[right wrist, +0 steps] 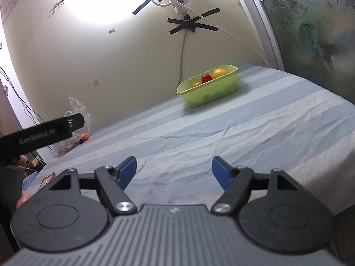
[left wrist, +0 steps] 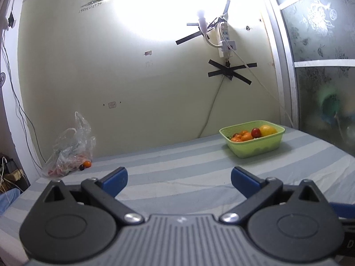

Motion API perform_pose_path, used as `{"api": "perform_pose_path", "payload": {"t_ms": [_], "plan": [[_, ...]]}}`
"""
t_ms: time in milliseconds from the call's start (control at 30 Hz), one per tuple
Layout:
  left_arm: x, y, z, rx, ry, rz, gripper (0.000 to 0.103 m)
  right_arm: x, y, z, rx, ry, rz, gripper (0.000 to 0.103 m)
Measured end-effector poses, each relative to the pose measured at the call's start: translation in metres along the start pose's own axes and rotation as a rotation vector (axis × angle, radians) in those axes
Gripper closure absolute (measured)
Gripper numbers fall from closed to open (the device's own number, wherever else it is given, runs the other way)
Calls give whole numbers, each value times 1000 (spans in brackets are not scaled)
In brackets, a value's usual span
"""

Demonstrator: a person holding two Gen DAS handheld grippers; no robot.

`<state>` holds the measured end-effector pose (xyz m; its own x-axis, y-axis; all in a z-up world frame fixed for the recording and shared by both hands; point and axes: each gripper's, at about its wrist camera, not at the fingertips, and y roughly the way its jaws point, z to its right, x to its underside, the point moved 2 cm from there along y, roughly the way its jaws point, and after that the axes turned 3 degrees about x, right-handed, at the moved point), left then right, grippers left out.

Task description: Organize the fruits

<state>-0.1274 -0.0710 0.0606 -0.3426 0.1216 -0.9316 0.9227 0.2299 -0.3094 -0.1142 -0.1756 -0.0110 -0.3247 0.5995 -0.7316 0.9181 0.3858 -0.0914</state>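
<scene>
A bed with a blue-and-white striped sheet (left wrist: 188,166) stands against a pale yellow wall (left wrist: 111,66). The light green plastic tub (left wrist: 255,148) of oranges and a red fruit sits far right on it; a crumpled clear plastic bag (left wrist: 71,150) lies far left. The left tool (left wrist: 179,177) and right tool (right wrist: 174,170) both hang released, jaws wide, nothing between them

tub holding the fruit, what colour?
Light green tub, plain, no pattern. Clearest in the left wrist view.
</scene>
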Motion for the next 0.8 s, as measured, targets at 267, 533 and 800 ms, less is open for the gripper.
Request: {"api": "perform_pose_path", "payload": {"t_ms": [267,533,800], "plan": [[3,2,1,4,17,-15,0,-1,-1,0,-4,-3,1,26],[7,6,3,18,31,-37,0,-1,-2,-1,-3,-3,3,26],[14,7,6,35,51,-60,0,-2,-3,-1,-2,-3,8,26]]}}
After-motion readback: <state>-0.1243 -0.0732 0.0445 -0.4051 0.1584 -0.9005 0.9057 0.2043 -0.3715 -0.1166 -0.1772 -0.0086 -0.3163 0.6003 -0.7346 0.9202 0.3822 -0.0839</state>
